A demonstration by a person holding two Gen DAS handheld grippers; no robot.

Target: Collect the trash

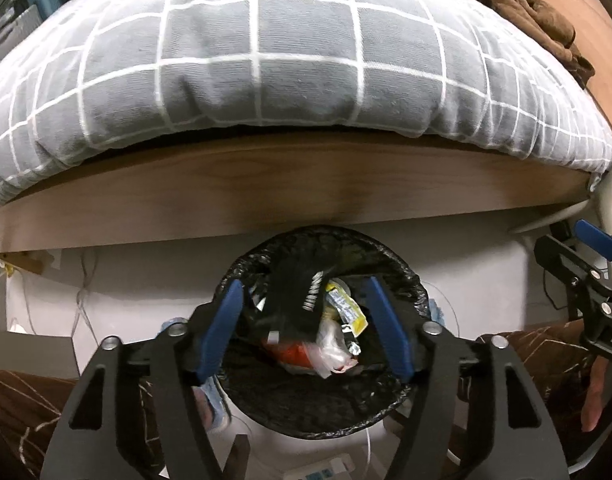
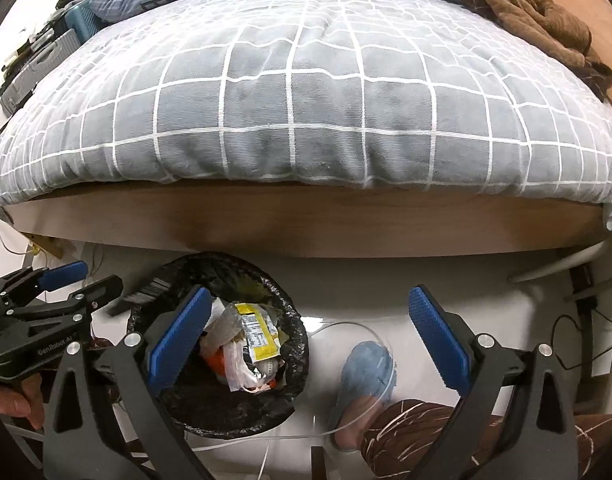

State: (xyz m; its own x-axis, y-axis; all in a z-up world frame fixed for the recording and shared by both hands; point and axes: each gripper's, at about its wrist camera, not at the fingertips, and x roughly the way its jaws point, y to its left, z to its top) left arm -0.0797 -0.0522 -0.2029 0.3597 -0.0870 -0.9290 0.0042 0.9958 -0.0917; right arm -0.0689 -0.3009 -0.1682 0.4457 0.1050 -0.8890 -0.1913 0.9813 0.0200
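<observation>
Two grippers, left (image 1: pixel 304 330) and right (image 2: pixel 306 336), are spread empty above the round black-lined bin (image 1: pixel 402 280); deposit judged done, further trash to be sought.

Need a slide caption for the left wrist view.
Open left gripper poised above the black-lined trash bin, with a black sock-like item dropping onto wrappers beside the bed frame.

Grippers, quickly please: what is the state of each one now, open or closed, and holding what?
Left gripper: open over the bin, a black item between its fingers, not pressed.
Right gripper: open, holding nothing.
</observation>
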